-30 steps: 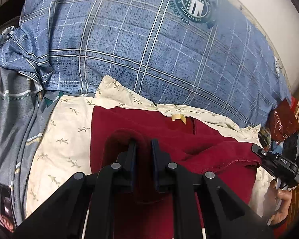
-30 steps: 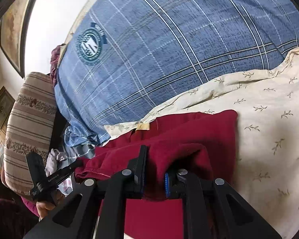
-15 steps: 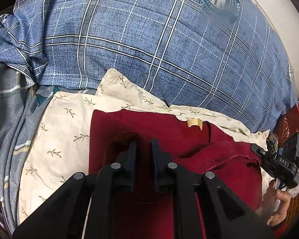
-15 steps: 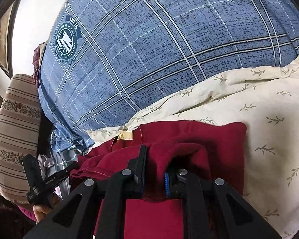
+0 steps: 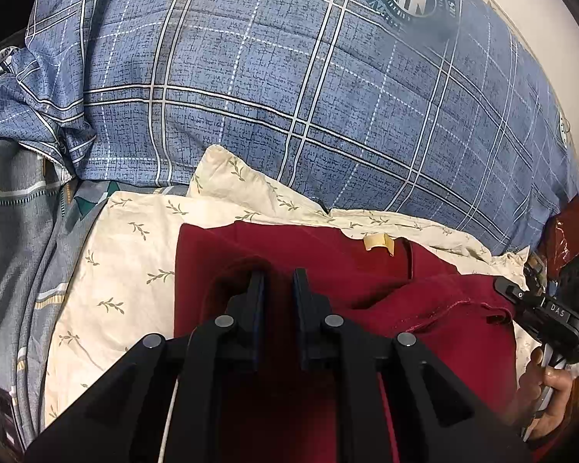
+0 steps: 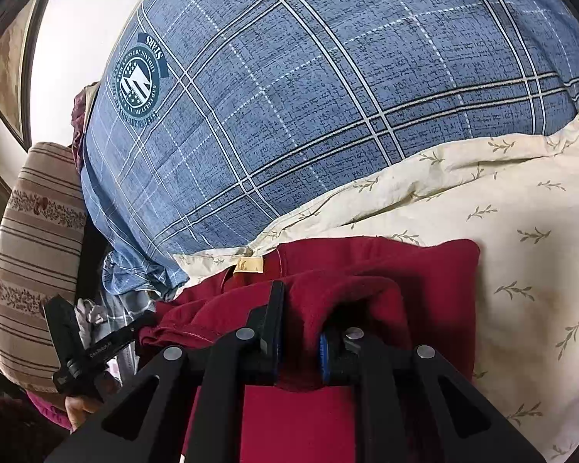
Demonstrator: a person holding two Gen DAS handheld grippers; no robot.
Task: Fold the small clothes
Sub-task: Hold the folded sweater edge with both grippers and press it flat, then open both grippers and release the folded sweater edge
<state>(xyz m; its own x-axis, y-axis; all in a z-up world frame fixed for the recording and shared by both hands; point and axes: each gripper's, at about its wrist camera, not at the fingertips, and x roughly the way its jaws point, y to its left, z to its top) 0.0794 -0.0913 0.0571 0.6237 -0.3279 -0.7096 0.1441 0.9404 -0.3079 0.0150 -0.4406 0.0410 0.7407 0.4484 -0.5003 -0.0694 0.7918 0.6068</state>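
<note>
Left gripper (image 5: 278,281) clamped on the dark red garment (image 5: 328,254), right gripper (image 6: 301,308) pinching a bunched fold of it too. Garment spread on the cream leaf-print sheet (image 5: 135,254) (tan label (image 5: 378,241) up), just before the blue plaid pillow (image 5: 270,88).

Soft, even indoor light; sharp focus, strong fisheye bending and dark corners.

1. Left gripper (image 5: 278,281): matte black angular linkage arms, round silver pivot pins, thin white cable underneath.
2. Right gripper (image 6: 299,308): same black frame, blue pads inside fingers (image 6: 324,351).
3. White "DAS" lettering on its body.
</note>
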